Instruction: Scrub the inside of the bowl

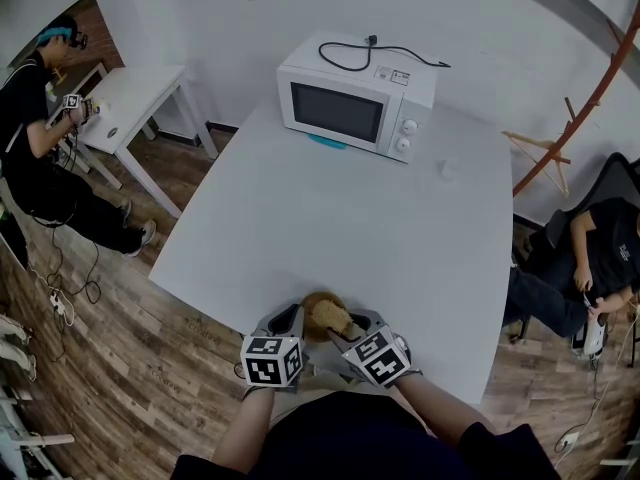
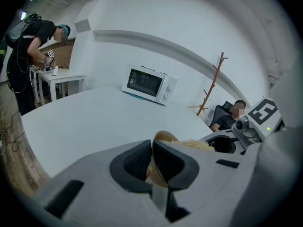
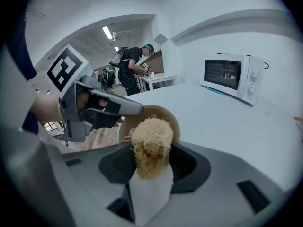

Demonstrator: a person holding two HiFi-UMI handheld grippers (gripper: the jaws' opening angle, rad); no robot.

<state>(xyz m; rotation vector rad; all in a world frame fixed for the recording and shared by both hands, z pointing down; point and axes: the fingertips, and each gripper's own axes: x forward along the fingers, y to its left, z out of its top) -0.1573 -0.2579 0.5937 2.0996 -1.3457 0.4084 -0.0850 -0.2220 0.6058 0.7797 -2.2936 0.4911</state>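
At the bottom centre of the head view, at the near edge of the white table [image 1: 400, 228], sits the tan bowl [image 3: 156, 110]. The left gripper [image 2: 152, 159] has its jaws nearly together, pinching the bowl's thin rim between the pads. The right gripper [image 3: 151, 167] is clamped on a straw-coloured fibrous scrubber [image 3: 150, 145], whose tip seems to sit just inside the bowl's mouth, though contact is hard to confirm. A white microwave [image 1: 350, 98] stands at the table's far edge, upper centre.
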